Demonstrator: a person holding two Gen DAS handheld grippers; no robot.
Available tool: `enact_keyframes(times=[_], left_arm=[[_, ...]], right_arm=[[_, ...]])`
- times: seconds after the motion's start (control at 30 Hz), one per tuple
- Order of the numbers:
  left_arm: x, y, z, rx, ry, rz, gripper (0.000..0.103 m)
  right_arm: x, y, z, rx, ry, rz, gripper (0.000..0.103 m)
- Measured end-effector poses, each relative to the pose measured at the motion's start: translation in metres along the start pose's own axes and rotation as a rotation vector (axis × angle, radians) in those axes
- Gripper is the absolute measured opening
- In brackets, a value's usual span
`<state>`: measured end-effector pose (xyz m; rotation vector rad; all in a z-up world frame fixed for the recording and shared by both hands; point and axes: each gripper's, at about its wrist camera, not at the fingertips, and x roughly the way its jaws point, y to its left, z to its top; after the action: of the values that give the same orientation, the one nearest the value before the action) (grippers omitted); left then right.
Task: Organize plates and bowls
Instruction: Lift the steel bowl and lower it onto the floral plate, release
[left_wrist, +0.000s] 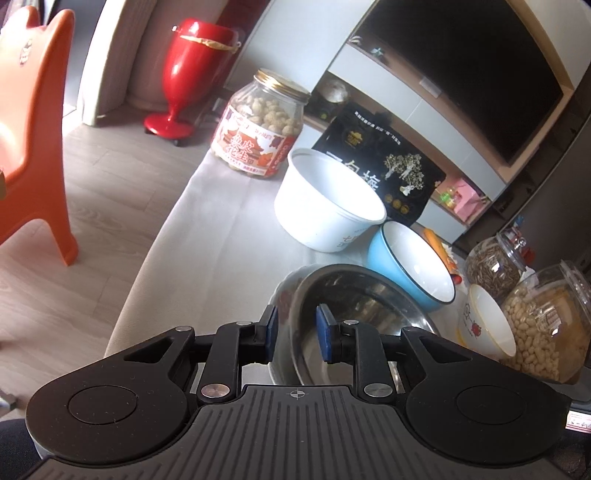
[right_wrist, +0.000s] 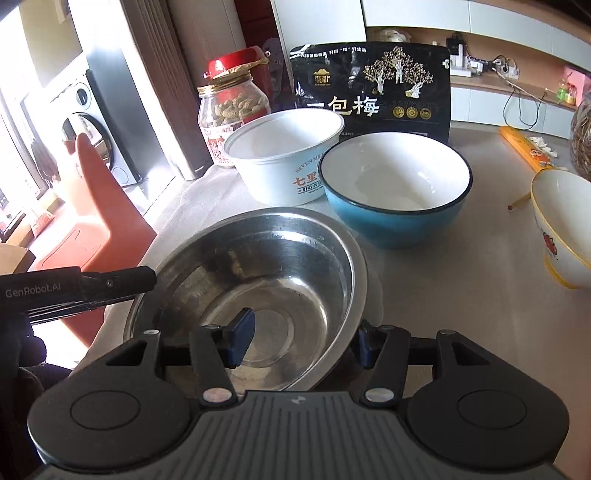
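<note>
Steel bowl (right_wrist: 255, 280), the largest, sits at the near table edge with both my tongs straddling its rim: left gripper (left_wrist: 295, 332) narrowly parted, right gripper (right_wrist: 301, 341) wider, neither visibly pinched shut. White paper tub (right_wrist: 284, 162), blue bowl (right_wrist: 395, 195) and small cream bowl (right_wrist: 561, 229) stand separate and unstacked. Judgement: nesting barely begun; all four pieces remain to organize.

left gripper (left_wrist: 295, 332) narrowly parted, right gripper (right_wrist: 301, 341) jaws spread wide
</note>
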<state>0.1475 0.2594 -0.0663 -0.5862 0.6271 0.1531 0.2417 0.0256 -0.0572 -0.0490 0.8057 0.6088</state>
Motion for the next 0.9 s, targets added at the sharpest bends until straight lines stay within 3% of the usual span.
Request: enact_keyframes(times=[0.13, 0.2, 0.3, 0.4, 0.43, 0.5, 0.57, 0.67, 0.8, 0.9], left_arm=[[0.01, 0.003, -0.001, 0.001, 0.02, 0.027, 0.028], [0.011, 0.004, 0.0, 0.0, 0.017, 0.021, 0.028], [0.012, 0.007, 0.001, -0.024, 0.028, -0.001, 0.027], [0.014, 0.011, 0.001, -0.085, 0.074, -0.109, 0.027], [0.013, 0.007, 0.0, -0.06, 0.065, -0.092, 0.027], [0.015, -0.002, -0.003, 0.021, 0.043, 0.008, 0.027], [0.019, -0.003, -0.005, 0.047, 0.048, 0.053, 0.036], [0.023, 0.0, -0.006, 0.042, 0.065, 0.049, 0.039], [0.036, 0.011, -0.009, -0.035, 0.135, -0.018, 0.038], [0.04, 0.015, -0.012, -0.067, 0.146, -0.048, 0.038]], right_arm=[[-0.007, -0.005, 0.004, -0.032, -0.077, -0.104, 0.079], [-0.005, -0.007, 0.002, -0.028, -0.07, -0.121, 0.089], [0.004, -0.013, 0.001, -0.012, -0.015, -0.082, 0.089], [0.016, -0.019, 0.002, 0.011, 0.032, -0.065, 0.089], [0.018, -0.02, 0.003, 0.009, 0.032, -0.071, 0.088], [0.022, -0.019, 0.004, -0.003, 0.026, -0.074, 0.086], [0.027, -0.019, 0.005, -0.015, 0.027, -0.071, 0.084], [0.039, -0.022, 0.009, 0.002, 0.053, -0.059, 0.077], [0.053, -0.024, 0.011, 0.04, 0.107, 0.007, 0.057], [0.058, -0.024, 0.007, 0.059, 0.132, 0.011, 0.052]])
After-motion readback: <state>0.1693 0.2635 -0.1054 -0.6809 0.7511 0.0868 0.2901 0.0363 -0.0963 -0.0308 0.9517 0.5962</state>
